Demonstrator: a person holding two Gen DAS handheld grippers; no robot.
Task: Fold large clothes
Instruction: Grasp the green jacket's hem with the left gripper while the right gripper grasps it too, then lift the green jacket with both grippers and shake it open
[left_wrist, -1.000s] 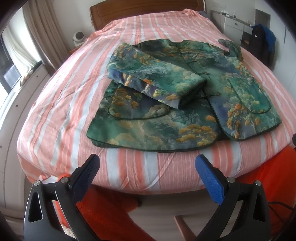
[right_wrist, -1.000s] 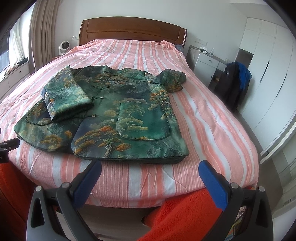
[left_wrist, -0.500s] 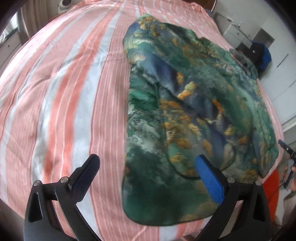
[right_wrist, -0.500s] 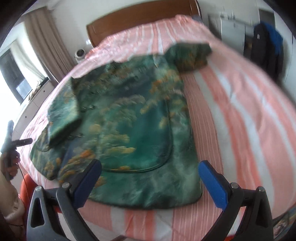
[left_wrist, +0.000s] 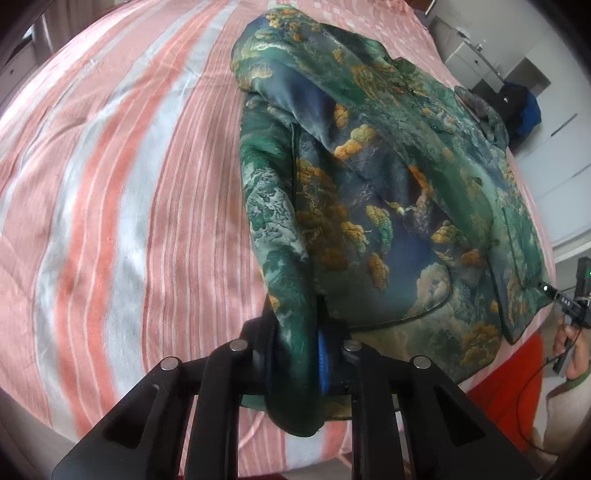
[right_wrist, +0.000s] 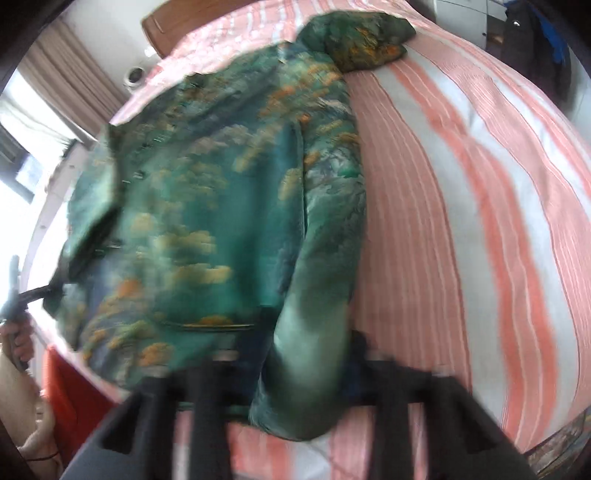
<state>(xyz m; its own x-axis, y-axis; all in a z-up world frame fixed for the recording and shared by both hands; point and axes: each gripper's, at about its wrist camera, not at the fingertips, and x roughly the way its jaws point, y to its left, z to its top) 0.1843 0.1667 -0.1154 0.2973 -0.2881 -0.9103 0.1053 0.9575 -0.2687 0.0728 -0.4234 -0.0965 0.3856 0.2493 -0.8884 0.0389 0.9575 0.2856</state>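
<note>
A green patterned jacket (left_wrist: 388, 192) with orange clouds lies on the striped bed (left_wrist: 122, 192), one sleeve folded across its front. My left gripper (left_wrist: 295, 350) is shut on the jacket's bottom left hem corner, fabric bunched between the jaws. In the blurred right wrist view the jacket (right_wrist: 221, 206) shows too, and my right gripper (right_wrist: 310, 354) is shut on its bottom right hem corner. The other sleeve (right_wrist: 358, 33) lies crumpled at the far right shoulder.
The pink and white striped bedspread (right_wrist: 461, 184) spreads wide on both sides of the jacket. A white cabinet and a dark garment (left_wrist: 517, 107) stand beyond the bed's right side. An orange cloth (left_wrist: 509, 391) hangs below the front edge.
Both grippers moved forward and down to the jacket's hem and went from open to shut on its two bottom corners. The hem fabric now bunches up in each gripper.
</note>
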